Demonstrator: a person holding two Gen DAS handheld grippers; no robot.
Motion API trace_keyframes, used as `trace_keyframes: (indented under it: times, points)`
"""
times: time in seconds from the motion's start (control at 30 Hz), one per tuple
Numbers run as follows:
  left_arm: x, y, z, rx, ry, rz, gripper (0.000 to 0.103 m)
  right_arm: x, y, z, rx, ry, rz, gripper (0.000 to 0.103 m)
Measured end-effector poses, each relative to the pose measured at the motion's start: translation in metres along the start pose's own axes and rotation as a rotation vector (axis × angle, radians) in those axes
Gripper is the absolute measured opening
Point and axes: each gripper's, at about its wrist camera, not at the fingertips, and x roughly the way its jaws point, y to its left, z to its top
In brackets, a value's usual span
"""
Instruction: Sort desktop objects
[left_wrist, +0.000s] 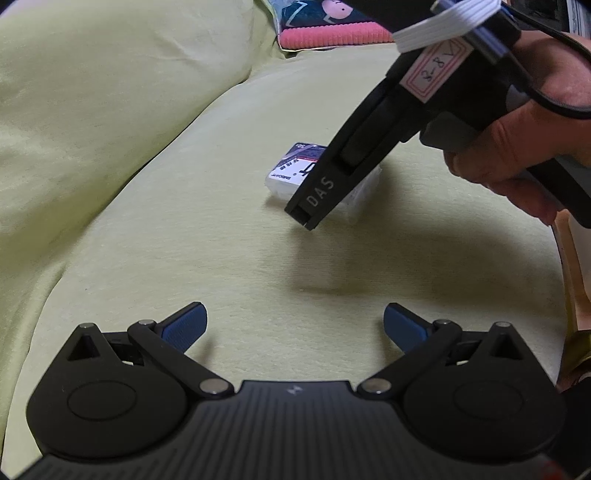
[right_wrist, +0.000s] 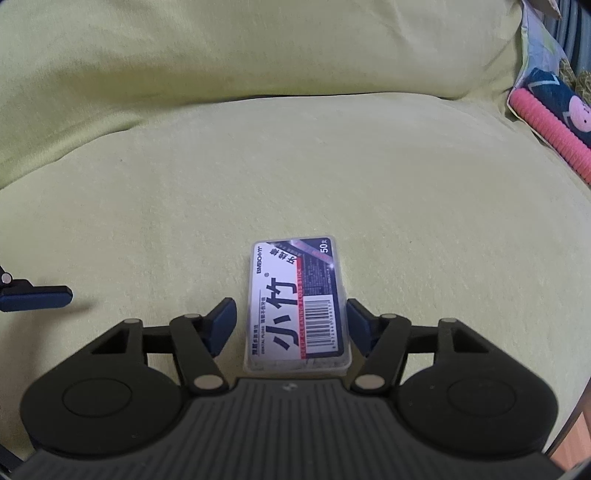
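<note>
A yellow-green cushioned seat (right_wrist: 332, 177) is filling both views, its padded back rising beyond the claws. Far off to the right claw's right, a patterned cushion with a pink ribbed edge (right_wrist: 546, 122) is lying against the seat.

A person's hand (left_wrist: 524, 147) is gripping the handle of the right claw (right_wrist: 291, 325), which is angling down at the seat. Its jaws are standing partly apart, straddling a small clear dental floss box (right_wrist: 297, 306) with a white, red and navy label. The right pad is touching or nearly touching the box's edge; the left pad is standing just clear.

The left claw (left_wrist: 295, 326) is hovering wide open and empty, the box lying well ahead of it.
</note>
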Motion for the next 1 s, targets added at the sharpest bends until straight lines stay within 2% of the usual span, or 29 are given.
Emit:
trace_keyframes:
  times: [0.07,0.2,0.4,1.0]
  points:
    - [0.0,-0.001,-0.001,0.001,-0.002,-0.003,0.103,0.001,0.002,-0.001,-0.013,0.0,-0.007,0.06]
    - [0.0,-0.004,-0.001,0.01,-0.003,-0.011,0.103,0.002,0.0,-0.001,-0.006,0.008,-0.012,0.052]
    - [-0.001,-0.01,-0.003,0.032,-0.006,-0.027,0.103,-0.001,0.002,-0.004,-0.012,0.006,-0.017,0.052]
    - [-0.007,-0.032,-0.001,0.064,-0.018,-0.061,0.103,-0.031,-0.004,-0.027,0.06,0.021,0.049,0.051]
